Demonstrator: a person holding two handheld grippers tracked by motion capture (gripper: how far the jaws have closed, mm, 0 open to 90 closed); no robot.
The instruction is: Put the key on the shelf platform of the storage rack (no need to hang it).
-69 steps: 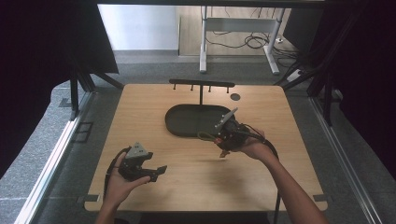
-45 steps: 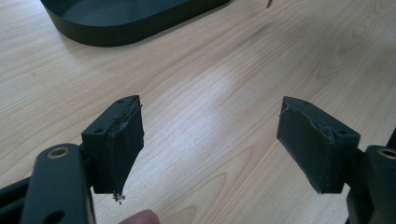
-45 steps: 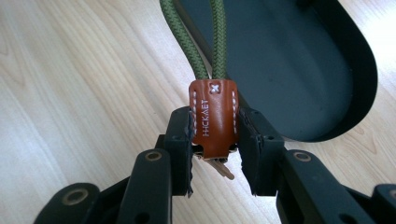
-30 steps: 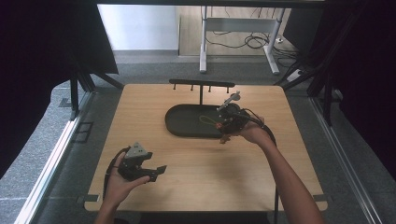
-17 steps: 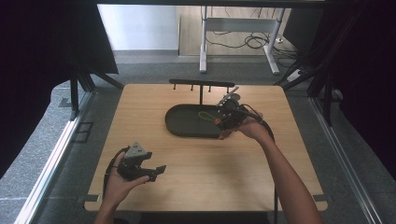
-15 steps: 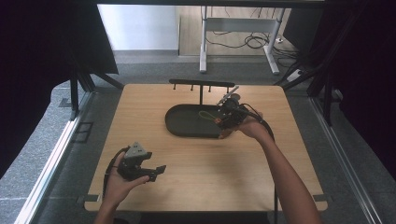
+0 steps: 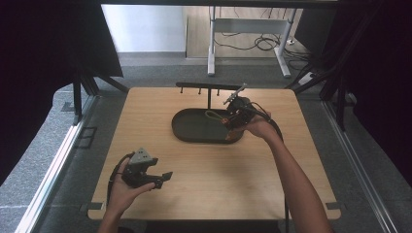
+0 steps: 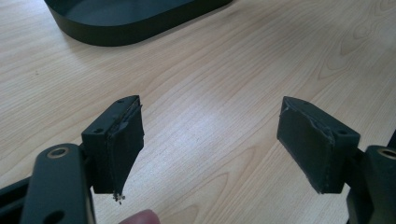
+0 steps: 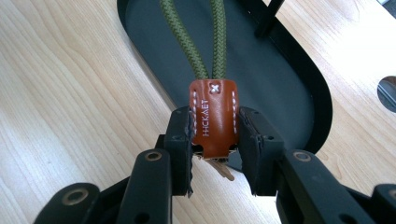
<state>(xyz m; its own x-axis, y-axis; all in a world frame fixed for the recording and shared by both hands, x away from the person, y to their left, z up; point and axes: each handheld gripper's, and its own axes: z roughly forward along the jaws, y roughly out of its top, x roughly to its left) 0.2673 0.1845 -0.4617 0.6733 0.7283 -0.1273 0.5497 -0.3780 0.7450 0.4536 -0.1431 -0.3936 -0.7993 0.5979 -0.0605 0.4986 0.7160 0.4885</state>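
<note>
While my left gripper [image 7: 163, 178] rests near the table's [image 7: 291, 165] front edge, jaws wide apart and empty, my right gripper [image 9: 215, 149] is clamped on a brown leather tab [image 9: 213, 116] with green cord loop [image 9: 194, 42], over the black oval tray [image 7: 189, 128].

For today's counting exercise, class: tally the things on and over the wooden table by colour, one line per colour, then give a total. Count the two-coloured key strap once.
Black: 4, the oval tray, the peg rack, the left gripper, the right gripper
Brown leather with green cord: 1, the key strap
Total: 5
</note>
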